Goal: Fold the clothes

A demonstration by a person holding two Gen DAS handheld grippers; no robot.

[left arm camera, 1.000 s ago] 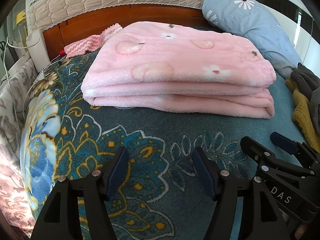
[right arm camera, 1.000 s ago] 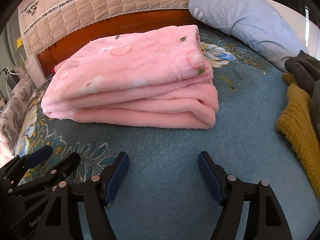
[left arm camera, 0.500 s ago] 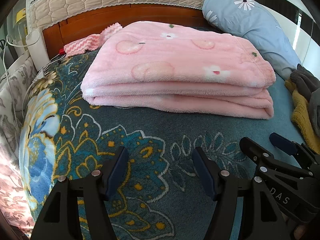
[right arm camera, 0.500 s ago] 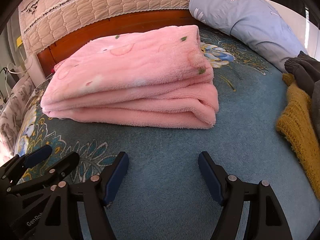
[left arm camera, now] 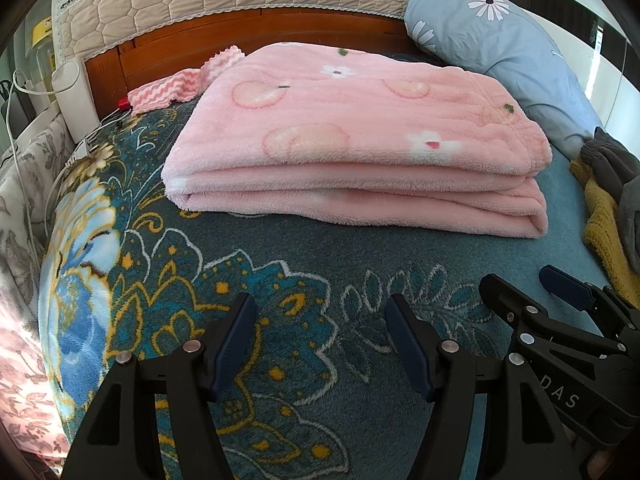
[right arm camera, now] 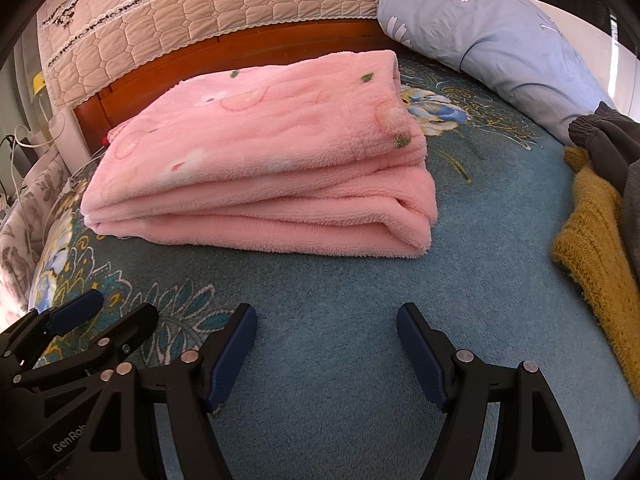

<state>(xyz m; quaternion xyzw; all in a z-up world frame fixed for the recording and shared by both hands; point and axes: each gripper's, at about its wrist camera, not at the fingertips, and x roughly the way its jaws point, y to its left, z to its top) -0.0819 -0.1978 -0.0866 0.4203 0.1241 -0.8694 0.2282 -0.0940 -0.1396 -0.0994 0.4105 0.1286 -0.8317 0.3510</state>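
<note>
The pink fleece blanket (left arm camera: 352, 140) lies folded in a thick stack on the patterned bedspread (left arm camera: 280, 280), at 12 o'clock from both grippers and well apart from them. The left gripper (left arm camera: 320, 320) and the right gripper (right arm camera: 326, 332) hover side by side over bare bedspread, each with fingers spread wide and nothing between them.

The stack looks finished, so the step in hand is likely reaching for the next garment. The mustard knit (right arm camera: 592, 264) and the grey garment (right arm camera: 604, 148) on top of it lie at 3 o'clock from the right gripper. That gripper would do well to lift the grey piece by one free edge, so the knit is not dragged along.

Both garments run out of frame, so their kind and extent cannot be told. A pink zigzag cloth (left arm camera: 172, 88) at 11 o'clock is partly hidden behind the blanket
</note>
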